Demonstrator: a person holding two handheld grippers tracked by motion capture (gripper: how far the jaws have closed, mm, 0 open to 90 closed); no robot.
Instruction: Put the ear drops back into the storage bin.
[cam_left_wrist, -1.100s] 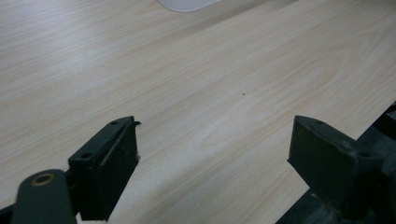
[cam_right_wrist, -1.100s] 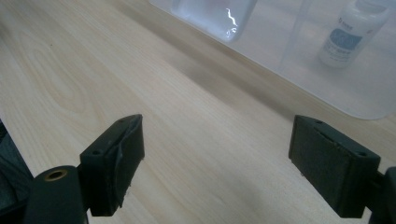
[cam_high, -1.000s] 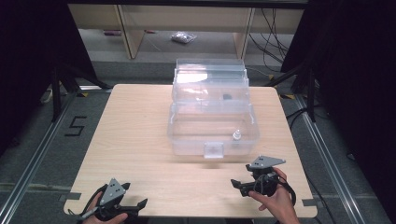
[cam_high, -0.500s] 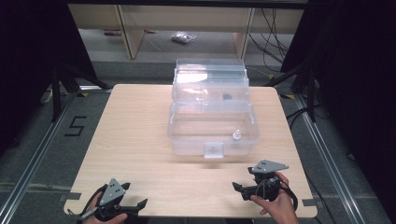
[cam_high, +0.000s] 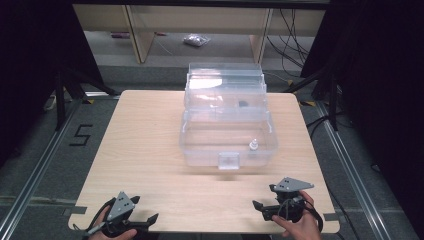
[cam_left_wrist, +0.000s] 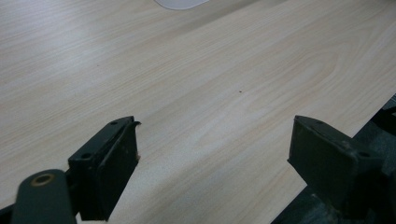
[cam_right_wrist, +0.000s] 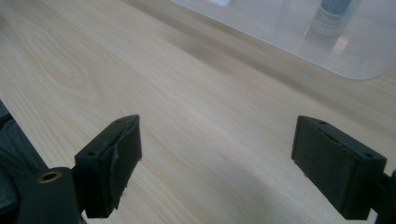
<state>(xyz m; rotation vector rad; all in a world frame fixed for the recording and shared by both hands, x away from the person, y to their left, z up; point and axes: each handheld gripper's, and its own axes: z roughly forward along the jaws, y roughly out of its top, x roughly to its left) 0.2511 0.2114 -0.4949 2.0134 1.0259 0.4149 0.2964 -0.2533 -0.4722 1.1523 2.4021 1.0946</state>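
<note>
Pale wood table (cam_high: 150, 150) is seen, with a clear plastic box (cam_high: 225, 117) set at its middle and far side. Left gripper (cam_high: 142, 220) and right gripper (cam_high: 261, 206) are held at the near edge, well apart from it, jaws spread wide, nothing gripped.

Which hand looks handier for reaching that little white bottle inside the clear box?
The right tool, probably: it is open, on the same side as the bottle in the clear box. The left tool sits farther off.
</note>
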